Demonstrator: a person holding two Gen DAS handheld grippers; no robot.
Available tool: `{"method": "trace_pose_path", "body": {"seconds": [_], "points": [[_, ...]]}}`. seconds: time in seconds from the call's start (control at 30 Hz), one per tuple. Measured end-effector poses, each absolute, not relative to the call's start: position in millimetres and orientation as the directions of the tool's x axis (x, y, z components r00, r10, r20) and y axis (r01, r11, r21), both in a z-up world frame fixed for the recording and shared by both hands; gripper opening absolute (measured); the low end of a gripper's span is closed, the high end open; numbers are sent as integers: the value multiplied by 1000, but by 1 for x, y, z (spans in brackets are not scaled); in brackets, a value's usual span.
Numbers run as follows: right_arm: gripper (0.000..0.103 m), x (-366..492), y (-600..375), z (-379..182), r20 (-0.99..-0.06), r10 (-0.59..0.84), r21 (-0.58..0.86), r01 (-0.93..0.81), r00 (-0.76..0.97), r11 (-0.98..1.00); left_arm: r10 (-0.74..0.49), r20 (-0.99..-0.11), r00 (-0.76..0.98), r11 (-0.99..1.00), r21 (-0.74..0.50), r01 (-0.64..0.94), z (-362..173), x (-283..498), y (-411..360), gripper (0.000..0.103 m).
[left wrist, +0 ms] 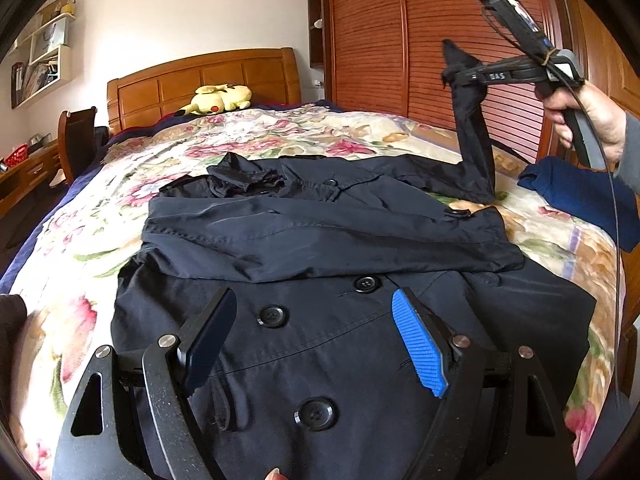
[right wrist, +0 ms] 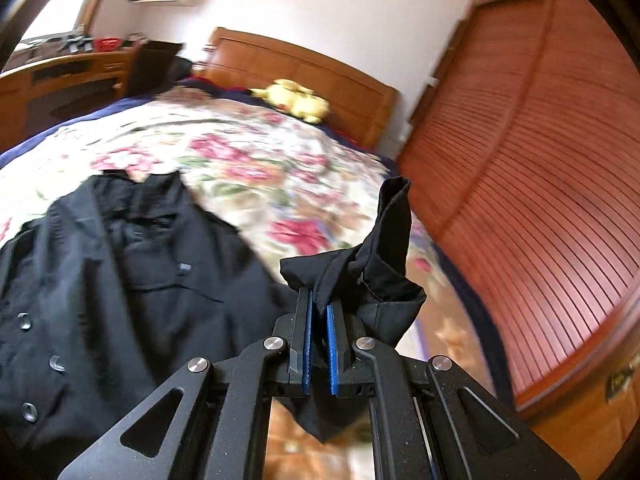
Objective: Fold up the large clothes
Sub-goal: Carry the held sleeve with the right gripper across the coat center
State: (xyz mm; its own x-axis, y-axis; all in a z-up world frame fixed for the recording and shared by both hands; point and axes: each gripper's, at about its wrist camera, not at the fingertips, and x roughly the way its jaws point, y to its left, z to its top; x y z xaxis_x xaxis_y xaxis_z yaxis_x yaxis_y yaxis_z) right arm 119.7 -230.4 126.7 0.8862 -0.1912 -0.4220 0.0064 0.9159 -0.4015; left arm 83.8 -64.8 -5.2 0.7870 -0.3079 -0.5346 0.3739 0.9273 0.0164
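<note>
A large black button-front coat lies spread on the floral bedspread, one sleeve folded across its chest. My left gripper is open and empty, hovering just above the coat's front near its buttons. My right gripper is shut on the cuff of the other sleeve and holds it up above the bed's right side. In the left wrist view that sleeve rises from the coat to the right gripper. The coat lies to the left below the right gripper.
A yellow plush toy lies by the wooden headboard. A blue garment sits at the bed's right edge. Slatted wooden wardrobe doors stand close on the right. A chair and desk are left of the bed.
</note>
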Motion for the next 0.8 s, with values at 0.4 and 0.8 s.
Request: {"method": "trace_pose_path", "body": {"seconds": [0.4, 0.8], "points": [[6, 107, -174, 120, -437, -11, -366, -166, 899, 916, -271, -522, 808, 945, 16, 328, 2, 74, -24, 81], [6, 104, -147, 104, -484, 185, -230, -328, 855, 916, -244, -504, 829, 959, 5, 285, 8, 69, 3, 81]]}}
